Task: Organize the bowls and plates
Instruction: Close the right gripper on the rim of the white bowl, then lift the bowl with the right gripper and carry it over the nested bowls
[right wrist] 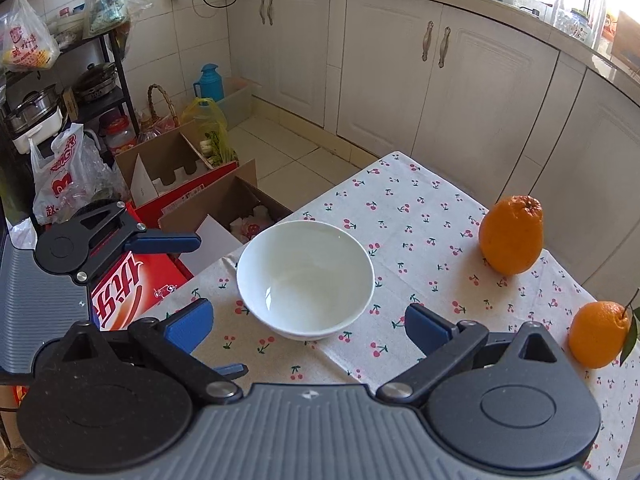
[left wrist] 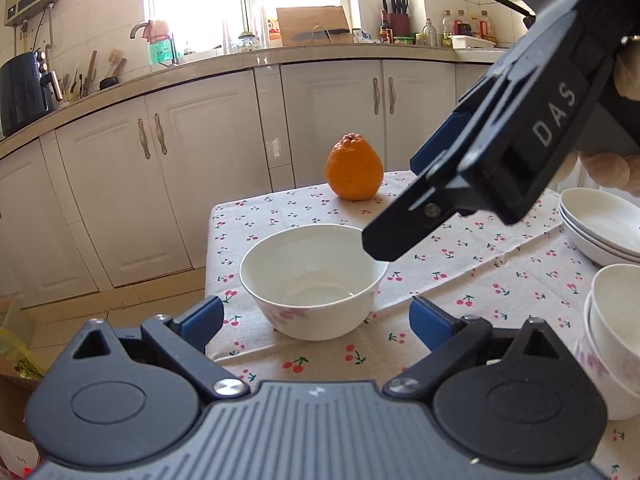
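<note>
Both grippers close in on the lone white bowl, which sits upright near the table's corner edge, on the cherry-print cloth. The left gripper has its jaws spread wide, nothing between the blue pads, the bowl just ahead of them. The right gripper hangs over the bowl from the other side, jaws equally wide and empty; in the left view one of its black fingers pokes over the bowl's rim.

My read: the step in hand is picking this bowl up to join the others. To do it well, only one tool should commit, so they don't collide. Pinch the wall with one pad inside and one outside, then lift straight, because the bowl sits close to the edge and a sideways nudge could push it off.

The bowl itself: glossy white, empty, deep and rounded, with a faint pink floral print low on its outer wall. It looks smooth and slippery. Beyond the bowl stands a large orange; to the bowl's right, well apart, sit the stacked bowls and the stacked plates.
</note>
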### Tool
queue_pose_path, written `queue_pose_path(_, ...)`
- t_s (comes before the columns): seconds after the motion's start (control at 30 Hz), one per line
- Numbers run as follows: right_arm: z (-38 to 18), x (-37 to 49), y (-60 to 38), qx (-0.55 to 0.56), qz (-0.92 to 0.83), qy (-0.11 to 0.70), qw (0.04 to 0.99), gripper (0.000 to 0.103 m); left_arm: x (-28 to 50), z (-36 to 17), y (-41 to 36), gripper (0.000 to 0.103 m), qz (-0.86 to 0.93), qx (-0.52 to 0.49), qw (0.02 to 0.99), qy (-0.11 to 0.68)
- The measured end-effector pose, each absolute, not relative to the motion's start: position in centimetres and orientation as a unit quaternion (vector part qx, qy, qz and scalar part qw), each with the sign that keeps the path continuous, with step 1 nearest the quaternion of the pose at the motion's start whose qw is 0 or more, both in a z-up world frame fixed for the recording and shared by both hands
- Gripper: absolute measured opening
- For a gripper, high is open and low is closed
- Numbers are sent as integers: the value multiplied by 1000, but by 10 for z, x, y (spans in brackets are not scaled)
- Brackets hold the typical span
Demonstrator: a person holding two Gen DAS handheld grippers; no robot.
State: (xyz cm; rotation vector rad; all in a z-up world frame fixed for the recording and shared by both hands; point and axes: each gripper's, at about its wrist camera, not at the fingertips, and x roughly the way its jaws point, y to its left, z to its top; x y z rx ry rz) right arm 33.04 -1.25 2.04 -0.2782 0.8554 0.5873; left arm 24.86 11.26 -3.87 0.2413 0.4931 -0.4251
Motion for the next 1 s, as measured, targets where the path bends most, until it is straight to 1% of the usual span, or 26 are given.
queue_pose_path(0.27,4,377,-16,-81,315,440,837,102,274,-52,108,99,-220,117,935,253)
queue_pose_path(0.4,-8,398,-18,-51,314,465,826,95,281,-56,105,98,-224,116,933,255)
queue_pose_path(0.5,-18,410,-19,-35,312,479,820,92,286,-57,104,98,-225,115,932,259)
queue_pose_path(0.6,-25,418,-20,-20,314,488,814,86,291,-59,103,97,-225,114,931,264)
queue_pose_path(0.8,-34,426,-20,-12,317,499,807,82,296,-59,104,96,-230,105,930,267)
queue_pose_path(1.0,-39,433,-17,-1,323,507,799,75,299,-60,104,94,-232,101,929,272)
